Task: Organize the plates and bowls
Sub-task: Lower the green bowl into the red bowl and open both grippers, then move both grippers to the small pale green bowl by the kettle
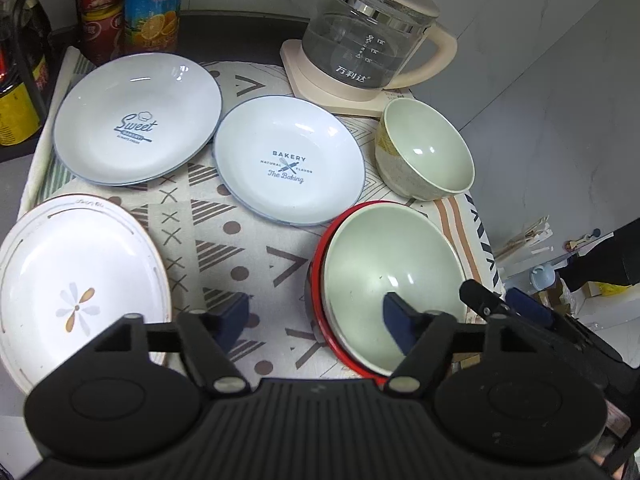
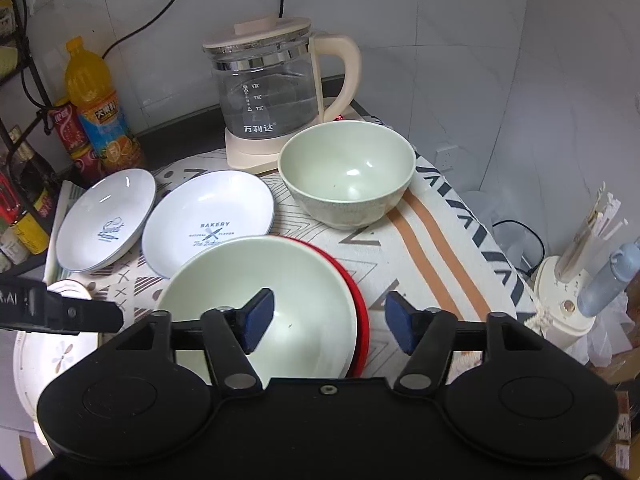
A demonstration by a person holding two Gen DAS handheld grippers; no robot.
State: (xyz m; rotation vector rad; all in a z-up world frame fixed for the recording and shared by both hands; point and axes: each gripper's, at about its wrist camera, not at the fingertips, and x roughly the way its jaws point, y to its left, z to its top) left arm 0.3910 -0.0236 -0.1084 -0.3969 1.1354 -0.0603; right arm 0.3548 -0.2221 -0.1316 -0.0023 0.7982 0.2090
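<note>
On the patterned cloth (image 1: 224,248) lie a "Sweet" plate (image 1: 136,120), a "Bakery" plate (image 1: 288,160), a flower plate (image 1: 76,280) and a small green bowl (image 1: 428,152). A large green bowl (image 1: 384,276) sits nested in a red bowl (image 1: 320,280). My left gripper (image 1: 316,320) is open and empty, with its right finger over the large bowl's rim. My right gripper (image 2: 330,320) is open and empty, straddling the right rims of the large green bowl (image 2: 256,280) and red bowl (image 2: 356,292). The small bowl (image 2: 348,172) and both bakery plates (image 2: 208,216) lie beyond it.
A glass kettle (image 1: 360,40) on its base stands at the back right. Drink bottles (image 1: 152,4) and a dark rack (image 1: 24,60) stand at the back left. The table's right edge (image 2: 480,248) drops off toward a wall and clutter below.
</note>
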